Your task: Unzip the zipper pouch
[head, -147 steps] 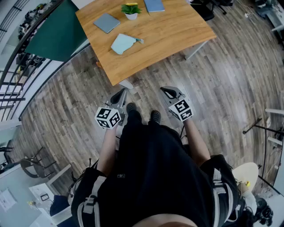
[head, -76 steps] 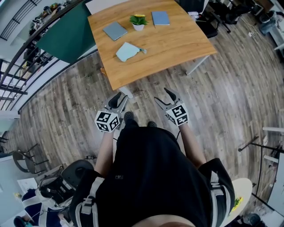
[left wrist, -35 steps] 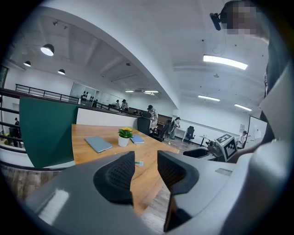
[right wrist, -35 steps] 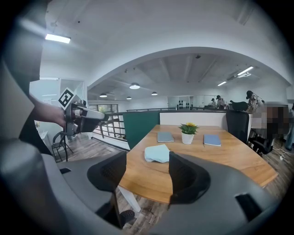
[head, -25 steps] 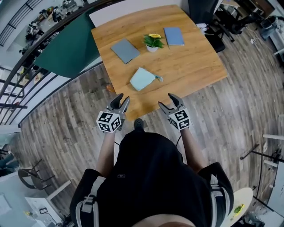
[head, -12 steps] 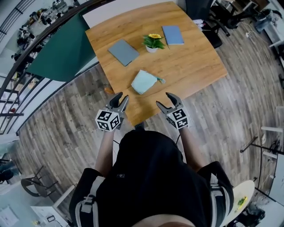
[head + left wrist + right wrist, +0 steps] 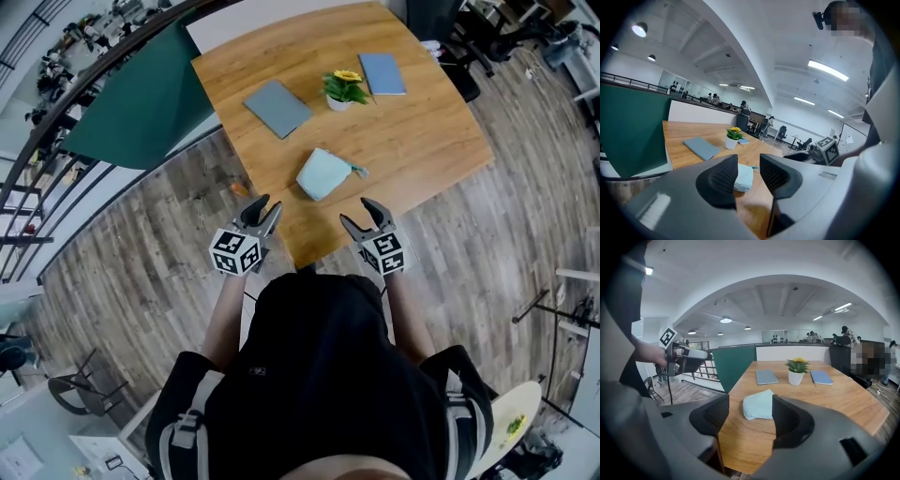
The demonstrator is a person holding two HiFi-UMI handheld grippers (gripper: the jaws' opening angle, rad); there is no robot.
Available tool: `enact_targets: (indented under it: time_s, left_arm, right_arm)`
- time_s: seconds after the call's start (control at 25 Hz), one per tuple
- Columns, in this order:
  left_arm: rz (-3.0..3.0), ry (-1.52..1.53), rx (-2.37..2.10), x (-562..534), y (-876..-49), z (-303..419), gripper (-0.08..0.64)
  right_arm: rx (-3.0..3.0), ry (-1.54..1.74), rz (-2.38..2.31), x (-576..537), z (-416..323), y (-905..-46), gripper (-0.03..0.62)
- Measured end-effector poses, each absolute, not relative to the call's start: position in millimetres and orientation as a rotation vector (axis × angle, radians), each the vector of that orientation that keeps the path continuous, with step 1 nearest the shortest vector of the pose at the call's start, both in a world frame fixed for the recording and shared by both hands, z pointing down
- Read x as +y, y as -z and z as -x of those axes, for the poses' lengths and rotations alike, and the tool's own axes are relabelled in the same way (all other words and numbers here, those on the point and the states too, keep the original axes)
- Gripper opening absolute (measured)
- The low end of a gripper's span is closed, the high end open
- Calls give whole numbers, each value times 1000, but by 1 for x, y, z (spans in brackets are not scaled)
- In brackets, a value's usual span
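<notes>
A light blue zipper pouch [image 7: 323, 173] lies flat on the wooden table [image 7: 422, 141], near its front edge, with the pull tab at its right end. My left gripper [image 7: 264, 206] hovers at that front edge, left of the pouch and apart from it. Its jaws have just been closing a little and still stand open with nothing between them. My right gripper [image 7: 358, 214] is open over the edge, just right of the pouch. The pouch [image 7: 744, 177] shows beyond the left gripper [image 7: 749, 171], and the pouch [image 7: 759, 404] lies ahead of the right gripper [image 7: 750, 416].
Behind the pouch stand a small potted plant [image 7: 344, 89], a grey notebook [image 7: 278, 108] and a blue notebook [image 7: 384, 73]. A green panel [image 7: 131, 103] leans at the table's left. Wood floor surrounds the table; office chairs [image 7: 469, 28] stand at the far right.
The table and pouch have come closer in the head view. Both grippers now reach the table's front edge, on either side of the pouch.
</notes>
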State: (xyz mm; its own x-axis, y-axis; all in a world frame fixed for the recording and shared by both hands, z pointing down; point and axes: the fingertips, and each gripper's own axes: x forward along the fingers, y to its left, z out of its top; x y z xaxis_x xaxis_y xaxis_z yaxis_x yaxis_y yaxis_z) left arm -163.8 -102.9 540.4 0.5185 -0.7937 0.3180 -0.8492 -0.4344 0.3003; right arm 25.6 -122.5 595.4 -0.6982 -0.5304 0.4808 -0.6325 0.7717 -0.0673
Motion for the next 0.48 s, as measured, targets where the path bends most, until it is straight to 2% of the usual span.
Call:
enact_targets:
  time_s: [0.48]
  left_arm:
    - [-2303,-182,-1357,-101,-551,209,137]
  right_arm:
    - [-2515,-354,-876,-132,11,-599,285]
